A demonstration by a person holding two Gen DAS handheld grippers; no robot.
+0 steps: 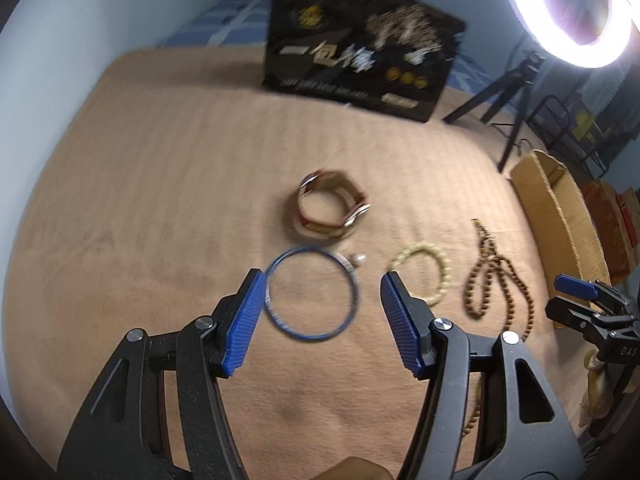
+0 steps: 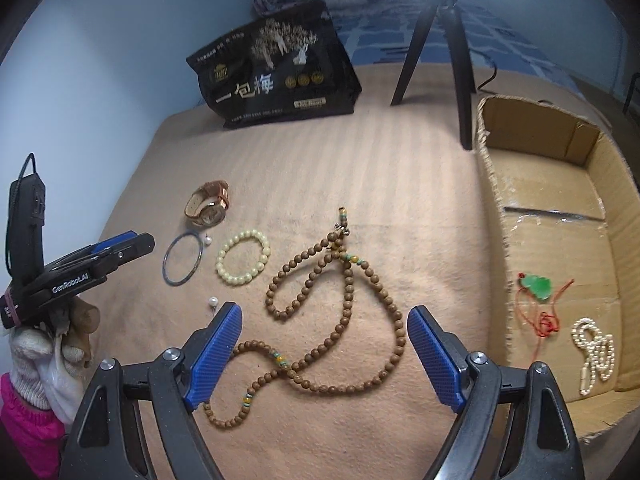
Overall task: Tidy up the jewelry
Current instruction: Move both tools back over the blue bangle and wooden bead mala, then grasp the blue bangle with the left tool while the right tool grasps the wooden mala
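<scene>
Tan fleecy blanket over a bed, blue wall behind, ring light glaring in the upper right of the left wrist view. Nearest, left tongs point(image 1: 323, 290) spread wide and empty around a blue bangle point(image 1: 311, 293) at frame centre: thin, rigid, light, probably slick, so best pinched across the rim rather than flat. Right tongs point(image 2: 325, 332) likewise wide and empty over a long brown bead strand point(image 2: 340, 320), lower middle of the right wrist view: limp, likely to trail and snag on the nap; better taken at the tangled middle where loops cross. Further off, a cream bead bracelet point(image 2: 243, 256), two loose pearls point(image 2: 212, 301), easily lost, then a leather-strapped watch point(image 2: 210, 203), stiffer, heavier. At far right, a cardboard box point(image 2: 532, 216) already holding a green pendant point(image 2: 538, 286) and a white bead chain point(image 2: 594, 350). Beyond, a black snack bag point(image 2: 276, 68) and tripod point(image 2: 440, 32).
</scene>
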